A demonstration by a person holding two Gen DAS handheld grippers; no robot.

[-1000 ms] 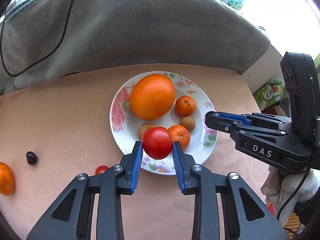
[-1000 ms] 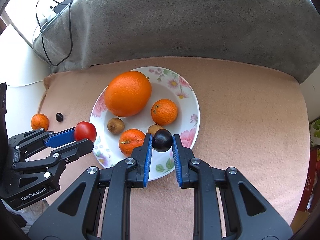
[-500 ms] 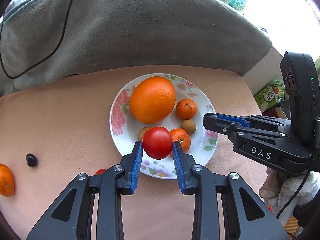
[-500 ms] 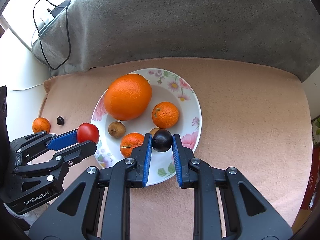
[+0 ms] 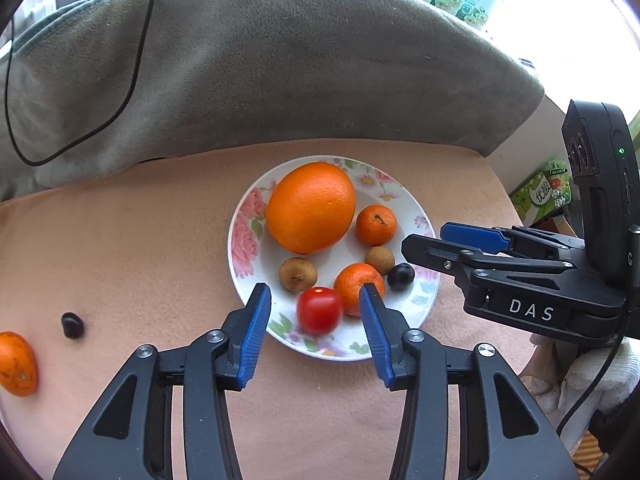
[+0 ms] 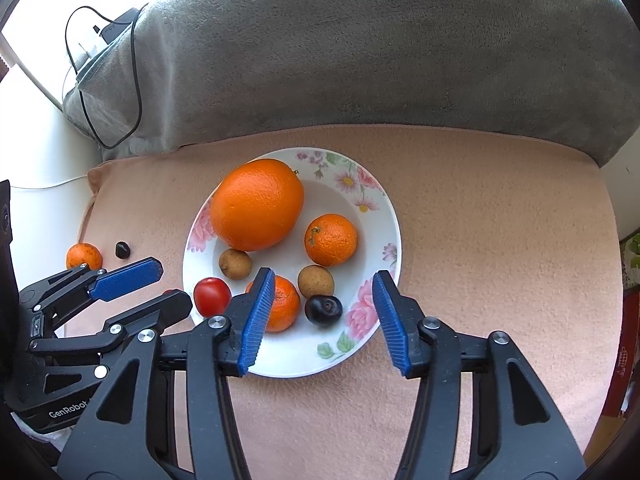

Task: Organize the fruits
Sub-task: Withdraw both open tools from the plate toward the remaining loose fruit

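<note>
A floral plate (image 5: 246,256) (image 6: 384,216) on the pink cloth holds a large orange (image 5: 311,207) (image 6: 257,204), two tangerines, two brown longans, a red tomato (image 5: 319,310) (image 6: 212,297) and a dark plum (image 5: 401,276) (image 6: 323,309). My left gripper (image 5: 315,322) hangs over the plate's near edge, its jaws opening; the tomato lies loose on the plate between them, touching neither pad. My right gripper (image 6: 323,316) is opening too, and the plum rests free on the plate between its pads. Each gripper shows in the other's view.
On the cloth left of the plate lie another tangerine (image 5: 17,363) (image 6: 84,257) and a small dark fruit (image 5: 72,325) (image 6: 122,249). A grey blanket (image 5: 260,64) with a black cable rises behind. Green packages (image 5: 542,194) stand at the right edge.
Both grippers have opened. The tomato dropped out of the left one and the plum out of the right one, and both now lie on the plate.
</note>
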